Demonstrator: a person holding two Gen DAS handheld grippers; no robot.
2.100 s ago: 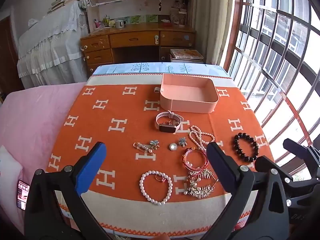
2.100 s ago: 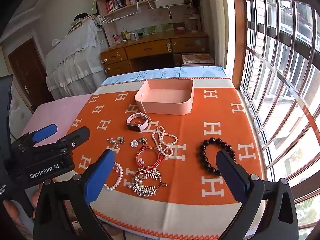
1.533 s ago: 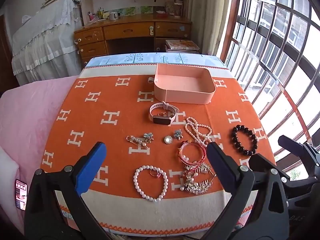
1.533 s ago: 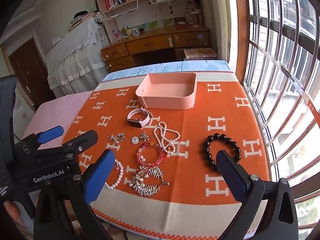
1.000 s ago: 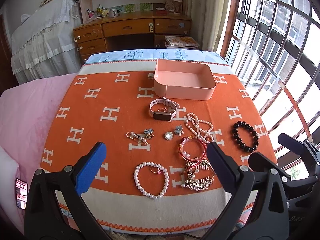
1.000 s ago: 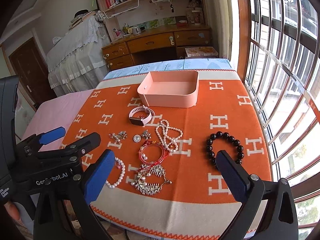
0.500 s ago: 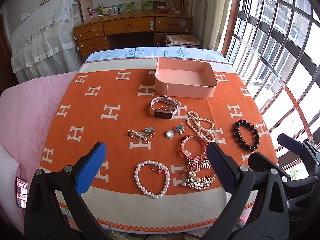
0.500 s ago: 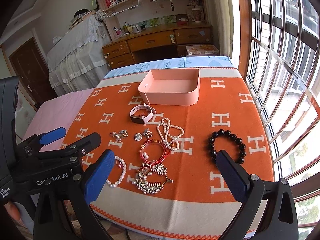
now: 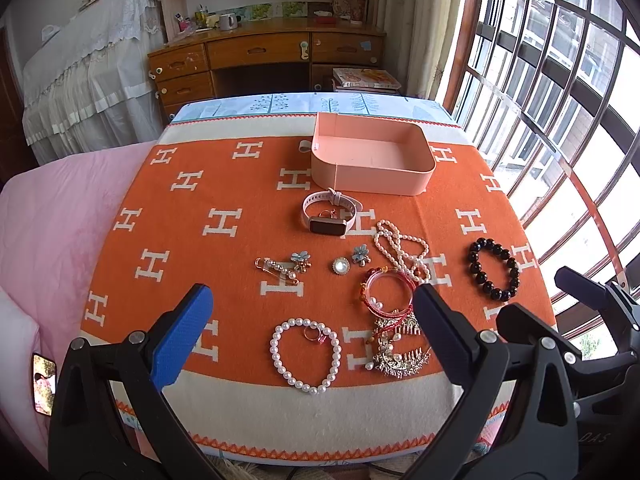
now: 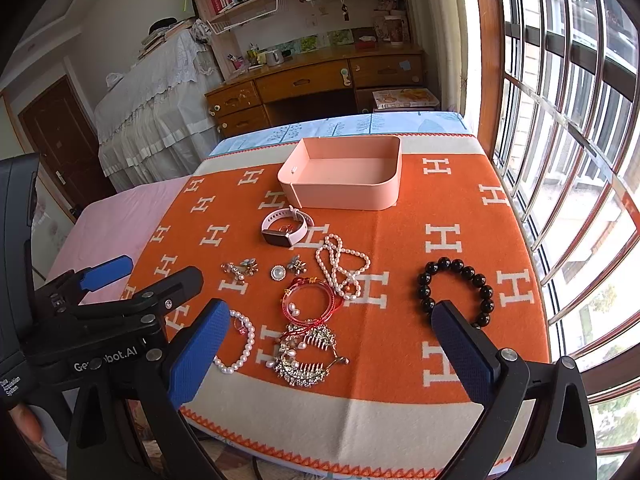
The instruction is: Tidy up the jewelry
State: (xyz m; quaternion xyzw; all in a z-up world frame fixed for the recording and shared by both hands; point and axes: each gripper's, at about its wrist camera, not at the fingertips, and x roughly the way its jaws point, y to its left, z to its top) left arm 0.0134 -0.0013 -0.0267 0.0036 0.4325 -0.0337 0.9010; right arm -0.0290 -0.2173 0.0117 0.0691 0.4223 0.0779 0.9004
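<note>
Jewelry lies on an orange blanket [image 9: 200, 248] with white H marks. An empty pink tray [image 9: 372, 160] [image 10: 344, 176] stands at the far side. In front of it are a pink smartwatch [image 9: 328, 218], a pearl necklace [image 9: 400, 248], a black bead bracelet [image 9: 494, 268] [image 10: 456, 290], brooches [image 9: 284, 266], red bangles [image 9: 386, 292], a silver hair comb [image 9: 396, 354] [image 10: 306, 356] and a pearl bracelet [image 9: 306, 354]. My left gripper [image 9: 310, 334] is open above the near edge. My right gripper [image 10: 332, 354] is open and empty there too.
The blanket covers a bed with pink bedding [image 9: 52, 220] on the left. A barred window [image 9: 560, 80] runs along the right. A wooden desk [image 9: 264, 56] and shelves stand behind. A phone [image 9: 43, 384] lies at the lower left.
Both grippers have stayed open and drifted slightly; the view has tilted a little, so the jewelry sits marginally higher in frame. Nothing on the blanket has moved.
</note>
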